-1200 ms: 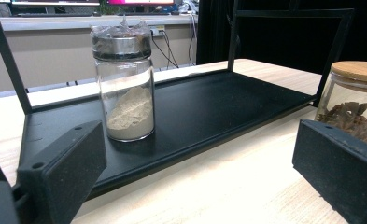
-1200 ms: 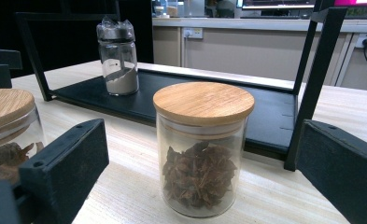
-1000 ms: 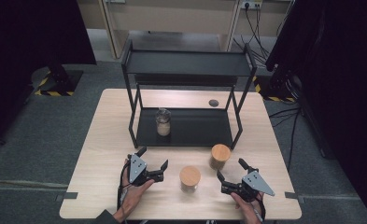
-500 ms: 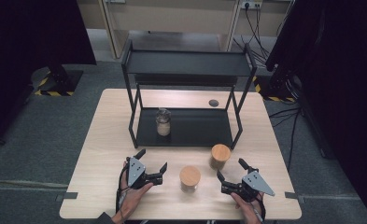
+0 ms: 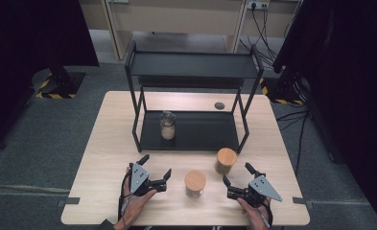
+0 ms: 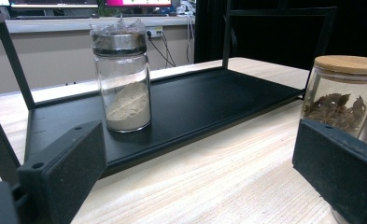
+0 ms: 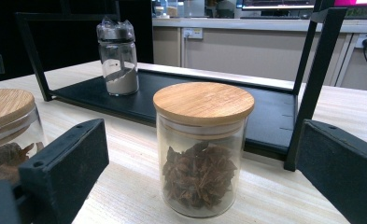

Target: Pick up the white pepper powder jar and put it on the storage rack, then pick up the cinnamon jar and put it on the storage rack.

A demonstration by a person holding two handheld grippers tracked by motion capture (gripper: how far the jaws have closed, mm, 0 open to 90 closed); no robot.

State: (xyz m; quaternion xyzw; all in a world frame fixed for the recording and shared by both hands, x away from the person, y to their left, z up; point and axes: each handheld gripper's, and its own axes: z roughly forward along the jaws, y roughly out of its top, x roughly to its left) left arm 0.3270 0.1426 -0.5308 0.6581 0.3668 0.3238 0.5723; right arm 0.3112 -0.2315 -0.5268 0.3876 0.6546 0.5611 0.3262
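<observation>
Both grippers are held low on the table with jaws spread wide, the right gripper [image 5: 235, 185] lined up on the star-anise jar [image 7: 202, 148] just ahead, the left gripper [image 5: 156, 175] beside the nearer wooden-lidded jar [image 5: 195, 183], apparently readied for grasping.

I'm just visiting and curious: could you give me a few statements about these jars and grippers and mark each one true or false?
1. The powder jar stands on the rack's bottom shelf. True.
2. The left gripper holds a jar. False: its jaws are open and hold nothing.
3. Two wooden-lidded jars stand on the table, the near jar and the far jar. True.
4. The far jar holds white powder. False: it holds dark star-shaped spice.
5. The right gripper is open. True.
</observation>
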